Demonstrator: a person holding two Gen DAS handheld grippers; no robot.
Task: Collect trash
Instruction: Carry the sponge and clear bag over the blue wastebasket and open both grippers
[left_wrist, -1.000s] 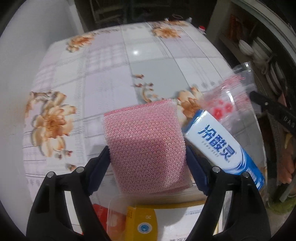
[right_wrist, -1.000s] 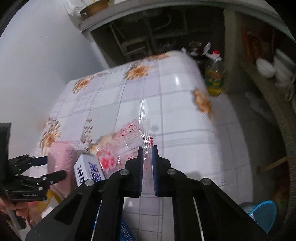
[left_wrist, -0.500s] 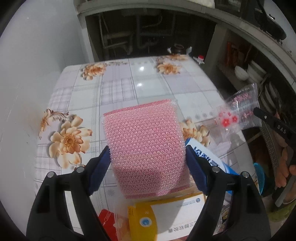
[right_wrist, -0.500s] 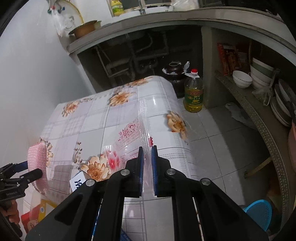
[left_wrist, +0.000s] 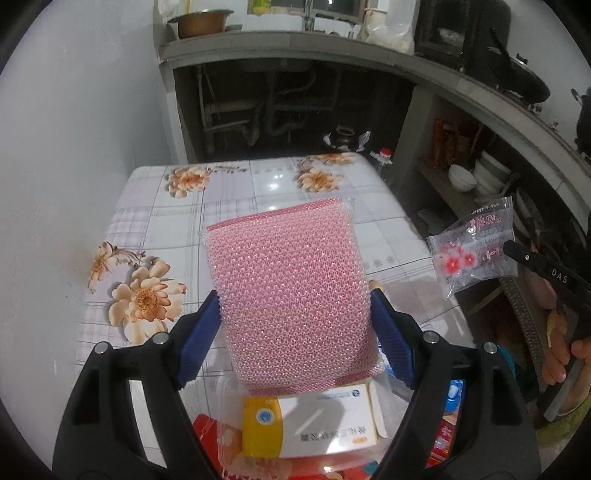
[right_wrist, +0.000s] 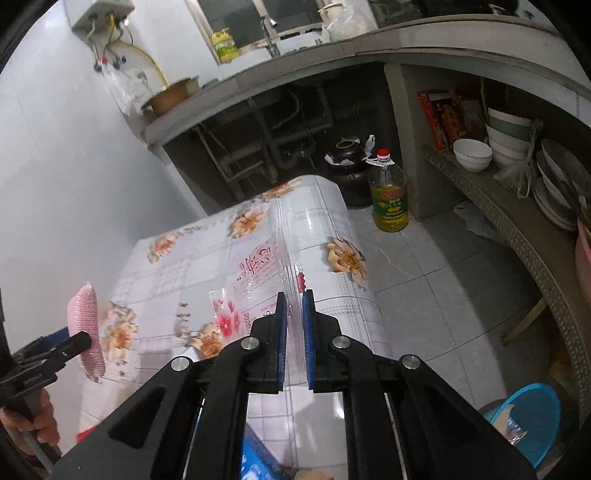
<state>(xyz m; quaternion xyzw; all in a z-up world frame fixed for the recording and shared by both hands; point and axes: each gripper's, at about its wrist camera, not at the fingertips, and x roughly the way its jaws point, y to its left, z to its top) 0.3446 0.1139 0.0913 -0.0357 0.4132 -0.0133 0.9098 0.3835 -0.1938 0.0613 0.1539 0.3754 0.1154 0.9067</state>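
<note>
My left gripper (left_wrist: 293, 314) is shut on a pink mesh scouring pad (left_wrist: 291, 291) in a clear wrapper, with a blue pad pressed to each side. It hangs well above the flowered table (left_wrist: 229, 192). In the right wrist view the same pink pad (right_wrist: 88, 328) shows at the far left. My right gripper (right_wrist: 294, 297) is shut on a clear plastic bag (right_wrist: 258, 266) with red print and pink flowers, held over the table's right side. That bag (left_wrist: 476, 247) appears at the right of the left wrist view.
A yellow and white box (left_wrist: 310, 424) and red packets lie below the pad. A blue toothpaste box (right_wrist: 255, 465) sits under my right gripper. A blue bin (right_wrist: 532, 417) stands on the tiled floor at the right, an oil bottle (right_wrist: 389, 195) beyond the table. Shelves hold bowls (right_wrist: 472, 155).
Both grippers have risen and tilted up, so the table looks farther and the counter now shows. The pad and the clear bag stayed gripped; the bag moved right, away from the pad.
</note>
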